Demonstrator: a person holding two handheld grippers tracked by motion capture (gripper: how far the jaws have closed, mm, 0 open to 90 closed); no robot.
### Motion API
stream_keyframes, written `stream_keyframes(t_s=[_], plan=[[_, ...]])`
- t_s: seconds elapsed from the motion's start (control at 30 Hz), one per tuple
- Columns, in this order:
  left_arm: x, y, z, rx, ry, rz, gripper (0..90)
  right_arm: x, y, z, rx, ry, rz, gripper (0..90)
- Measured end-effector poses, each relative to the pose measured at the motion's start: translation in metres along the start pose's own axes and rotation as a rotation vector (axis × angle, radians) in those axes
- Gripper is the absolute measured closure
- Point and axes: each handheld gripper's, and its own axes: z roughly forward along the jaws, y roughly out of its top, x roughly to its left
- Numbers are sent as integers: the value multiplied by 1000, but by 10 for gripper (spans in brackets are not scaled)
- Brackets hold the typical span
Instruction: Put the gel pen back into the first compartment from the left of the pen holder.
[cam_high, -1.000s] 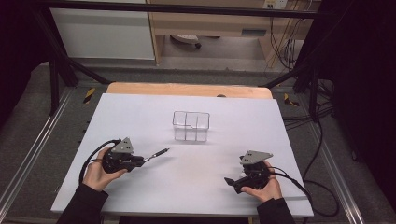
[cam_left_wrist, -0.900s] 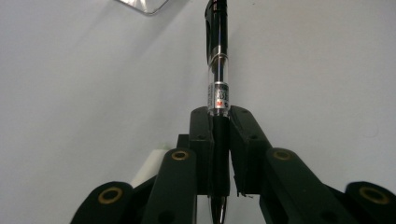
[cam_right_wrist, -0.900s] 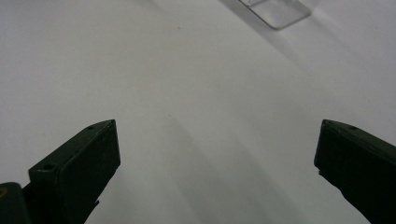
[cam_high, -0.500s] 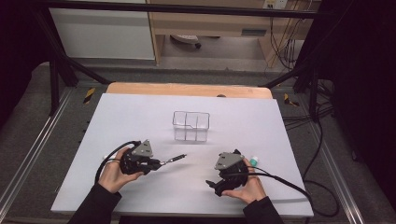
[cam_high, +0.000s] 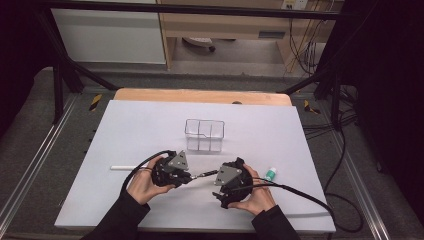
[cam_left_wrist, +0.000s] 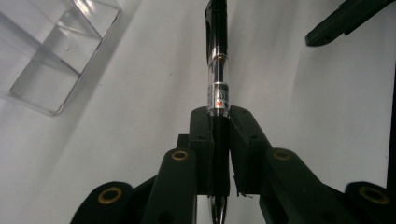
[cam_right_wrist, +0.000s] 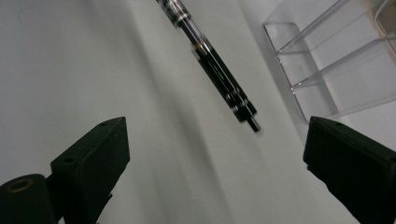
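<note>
Between your 2 claws the pen (cam_high: 204, 175) spans the gap, so nothing passes straight through there. Just beyond them the clear organizer (cam_high: 204, 135) blocks the middle of the table (cam_high: 140, 120). A white stick (cam_high: 125, 167) lies left, a small bottle (cam_high: 271, 173) right; the far corners are free.

A lab or test workspace was indicated. A white table (cam_high: 150, 125) was enclosed by a black metal frame (cam_high: 60, 75), cables (cam_high: 300, 40) were hung at the back right, and yellow-and-black floor markers (cam_high: 95, 101) were seen beside aluminium rails (cam_high: 30, 170) on grey carpet.
</note>
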Motion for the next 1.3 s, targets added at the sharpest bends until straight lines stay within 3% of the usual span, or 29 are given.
stream_keyframes(t_s=[0.43,0.57,0.6,0.7,0.97,1.3], plan=[[-6,24,21,35,-30,-17,788,5,3,8,23,-22,-210,319],[-9,31,25,37,-43,-3,788,7,2,8,24,-19,-260,422],[-11,33,27,20,-45,-19,788,7,2,7,28,-20,-276,448],[-12,39,27,32,-53,6,787,8,1,6,29,-21,-318,512],[-15,50,31,39,-63,18,788,11,-2,4,30,-52,-452,639],[-16,54,36,60,-68,22,787,12,-3,1,24,-60,-534,785]])
